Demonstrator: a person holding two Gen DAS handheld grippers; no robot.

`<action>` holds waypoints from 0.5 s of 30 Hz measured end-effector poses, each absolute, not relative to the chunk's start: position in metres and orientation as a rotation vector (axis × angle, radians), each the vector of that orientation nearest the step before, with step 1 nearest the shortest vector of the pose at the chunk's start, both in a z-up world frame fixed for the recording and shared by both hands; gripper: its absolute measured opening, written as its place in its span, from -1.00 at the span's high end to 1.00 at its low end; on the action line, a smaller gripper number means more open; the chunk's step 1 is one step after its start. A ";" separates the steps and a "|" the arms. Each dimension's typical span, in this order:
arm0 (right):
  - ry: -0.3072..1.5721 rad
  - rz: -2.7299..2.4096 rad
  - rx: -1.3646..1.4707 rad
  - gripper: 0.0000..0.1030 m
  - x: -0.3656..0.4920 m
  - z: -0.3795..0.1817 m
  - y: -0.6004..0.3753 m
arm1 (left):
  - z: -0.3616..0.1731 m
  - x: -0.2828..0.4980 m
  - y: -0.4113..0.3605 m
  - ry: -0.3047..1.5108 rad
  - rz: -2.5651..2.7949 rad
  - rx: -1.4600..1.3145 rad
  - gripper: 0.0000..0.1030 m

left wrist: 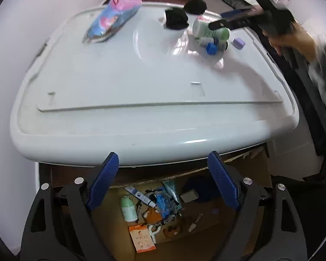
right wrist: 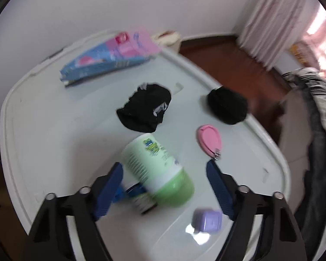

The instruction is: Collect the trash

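Observation:
A white and green bottle (right wrist: 158, 169) lies on the grey-white lid (right wrist: 54, 134), between the open fingers of my right gripper (right wrist: 165, 171); it also shows in the left wrist view (left wrist: 210, 31). A smaller dark bottle with a blue cap (right wrist: 139, 198) lies beside it. My left gripper (left wrist: 163, 163) is open and empty, above a cardboard box (left wrist: 239, 213) holding a green-white bottle (left wrist: 128, 208), a tube, wrappers and an orange packet (left wrist: 142, 238). In the left wrist view, the right gripper (left wrist: 219, 25) reaches over the bottles.
On the lid lie a pink and blue packet (right wrist: 110, 58), two black cloth bundles (right wrist: 145, 111) (right wrist: 228, 105), a pink oval case (right wrist: 209, 140) and a small purple box (right wrist: 207, 220). A bed with patterned bedding (right wrist: 315, 100) stands at the right. Curtains hang behind.

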State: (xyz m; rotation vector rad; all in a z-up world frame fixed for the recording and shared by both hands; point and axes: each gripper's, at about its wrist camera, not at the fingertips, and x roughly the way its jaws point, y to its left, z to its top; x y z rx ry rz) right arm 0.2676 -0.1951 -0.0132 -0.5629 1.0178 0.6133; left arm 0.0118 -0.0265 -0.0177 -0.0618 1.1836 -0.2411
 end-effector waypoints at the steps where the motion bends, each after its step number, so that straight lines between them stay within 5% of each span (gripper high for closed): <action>1: 1.058 0.640 -0.599 -0.32 0.274 -0.022 -0.191 | -0.019 0.013 -0.027 1.189 -0.245 -0.069 -0.59; 7: 1.174 0.670 -0.558 -0.04 0.299 -0.038 -0.185 | -0.024 0.015 -0.026 1.199 -0.257 -0.098 -0.60; 15: 1.140 0.614 -0.149 -0.02 0.262 -0.006 -0.228 | -0.011 0.018 -0.023 1.157 -0.241 -0.113 -0.60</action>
